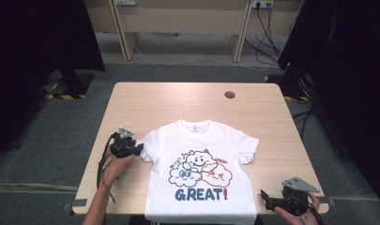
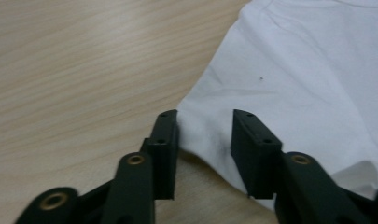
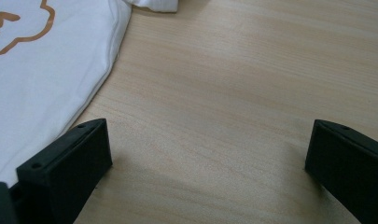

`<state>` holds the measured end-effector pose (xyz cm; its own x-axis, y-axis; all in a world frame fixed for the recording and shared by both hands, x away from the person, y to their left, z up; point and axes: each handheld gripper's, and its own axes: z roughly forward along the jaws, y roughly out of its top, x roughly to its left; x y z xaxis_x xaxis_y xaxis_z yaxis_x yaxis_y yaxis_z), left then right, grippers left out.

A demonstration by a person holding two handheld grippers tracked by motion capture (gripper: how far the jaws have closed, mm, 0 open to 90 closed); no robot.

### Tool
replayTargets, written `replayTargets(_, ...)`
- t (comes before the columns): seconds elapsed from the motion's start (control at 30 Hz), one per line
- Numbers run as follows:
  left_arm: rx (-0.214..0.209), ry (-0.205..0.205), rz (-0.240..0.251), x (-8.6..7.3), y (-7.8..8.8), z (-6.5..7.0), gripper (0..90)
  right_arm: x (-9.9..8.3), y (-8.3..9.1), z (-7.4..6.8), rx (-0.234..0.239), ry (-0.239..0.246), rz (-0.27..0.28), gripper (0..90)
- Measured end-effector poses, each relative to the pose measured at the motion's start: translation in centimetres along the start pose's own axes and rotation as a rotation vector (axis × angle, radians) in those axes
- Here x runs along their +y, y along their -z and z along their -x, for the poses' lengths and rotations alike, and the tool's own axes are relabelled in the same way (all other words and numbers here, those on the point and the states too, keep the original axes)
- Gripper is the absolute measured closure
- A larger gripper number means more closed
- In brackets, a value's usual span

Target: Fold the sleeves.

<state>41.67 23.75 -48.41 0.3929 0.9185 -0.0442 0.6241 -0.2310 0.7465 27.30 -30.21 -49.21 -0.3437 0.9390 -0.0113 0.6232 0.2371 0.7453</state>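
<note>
Lying flat, one white T-shirt (image 1: 199, 168), left claw (image 2: 204, 140) unclenched around its sleeve edge, right claw (image 3: 207, 163) released

Your white T-shirt (image 1: 199, 178) lies flat, face up on the table, collar away from you, cartoon clouds and "GREAT!" print showing, hem at the near edge.

We hold our left gripper (image 1: 140, 149) low at the table's left, jaws drawn close with a narrow gap. Our right gripper (image 1: 264, 197) rests near the right front edge, jaws spread wide.
</note>
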Motion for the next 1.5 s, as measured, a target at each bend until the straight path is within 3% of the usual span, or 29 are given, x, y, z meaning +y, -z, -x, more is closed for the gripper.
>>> replayTargets(0.2,-0.029,0.0,0.013,0.2,0.0,0.1,83.8,0.0,0.0,0.0,0.001,-0.001,0.003,0.6)
replayTargets(0.53,-0.039,-0.052,0.073,2.0,1.7,1.2,84.8,0.0,-0.1,0.0,0.002,0.0,0.006,0.6)
replayTargets(0.77,-0.081,-0.119,0.126,4.2,3.1,3.3,85.1,0.0,-0.1,0.0,0.002,0.001,0.007,0.6)
replayTargets(0.87,-0.097,-0.147,0.134,4.9,3.2,4.4,85.0,0.0,-0.1,0.0,0.003,0.002,0.007,0.6)
replayTargets(1.1,-0.177,-0.217,0.143,6.3,2.6,7.8,84.9,0.0,-0.1,0.0,0.003,0.003,0.007,0.6)
replayTargets(1.3,-0.235,-0.25,0.136,6.7,2.2,9.5,83.1,0.0,-0.1,0.0,0.005,0.004,0.007,0.6)
replayTargets(1.5,-0.252,-0.258,0.129,6.5,2.2,9.7,64.3,0.0,-0.1,0.0,0.005,0.005,0.007,0.6)
